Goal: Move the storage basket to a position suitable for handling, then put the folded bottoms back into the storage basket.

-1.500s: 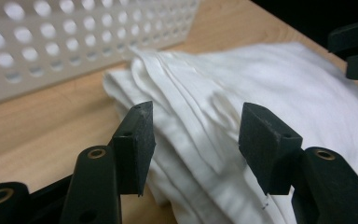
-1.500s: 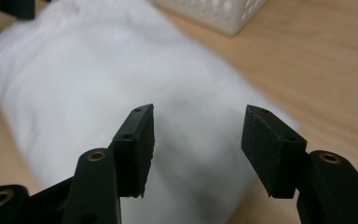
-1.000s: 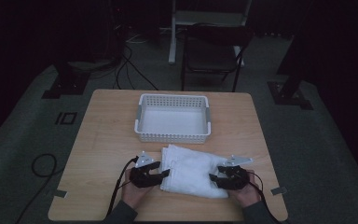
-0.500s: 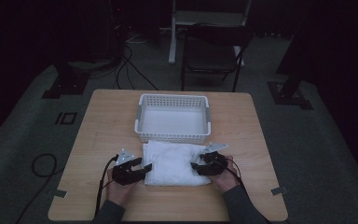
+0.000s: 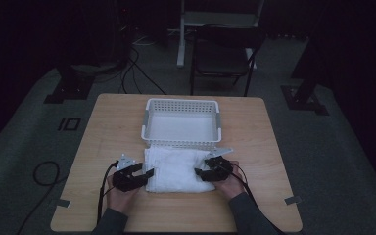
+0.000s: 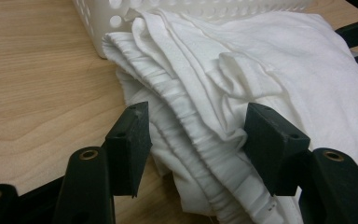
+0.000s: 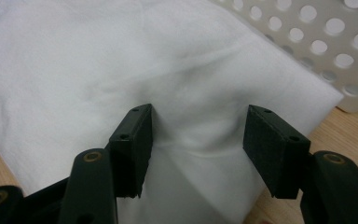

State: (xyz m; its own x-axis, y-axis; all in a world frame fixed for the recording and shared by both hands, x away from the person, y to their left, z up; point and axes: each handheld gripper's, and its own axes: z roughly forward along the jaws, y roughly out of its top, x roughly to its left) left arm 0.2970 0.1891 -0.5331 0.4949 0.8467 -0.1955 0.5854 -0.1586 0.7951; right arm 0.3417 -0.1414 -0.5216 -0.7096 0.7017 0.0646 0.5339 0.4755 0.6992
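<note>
Folded white cloth [image 5: 176,169] on the wooden table [image 5: 103,132], far edge touching the near wall of the white perforated basket [image 5: 182,125]. Left gripper [image 5: 144,175] at the cloth's left edge, right gripper [image 5: 199,172] at its right edge, both low at table level.

Left gripper [image 6: 193,140]: jaws wide apart, nothing clamped. Between and just ahead of them, the stacked, gathered fold edges of the cloth [image 6: 242,93], ribbed and layered. Bare table to the left of the left jaw; basket corner [image 6: 102,18] farther ahead.

Right gripper [image 7: 196,133]: jaws likewise apart, holding nothing. Smooth top sheet of the cloth [image 7: 121,70] under and ahead of them, with a slight pucker just beyond the tips. Basket wall [image 7: 326,42] ahead and to the right, close beside the cloth's corner.

Handling, by the look of it: light, soft, wholly limp; no stiffness to carry its own shape, so likely to sag and unfold if lifted from one point. Not fragile, not slippery against rubber pads, though thin layers may slide over each other. Best hold probably across the full bundle of layers at each side edge, jaws reaching past the bottom layer, so that the fold stays together. Pinching just the top sheet risks peeling it off the stack. Lifting both sides level and together seems wise.
</note>
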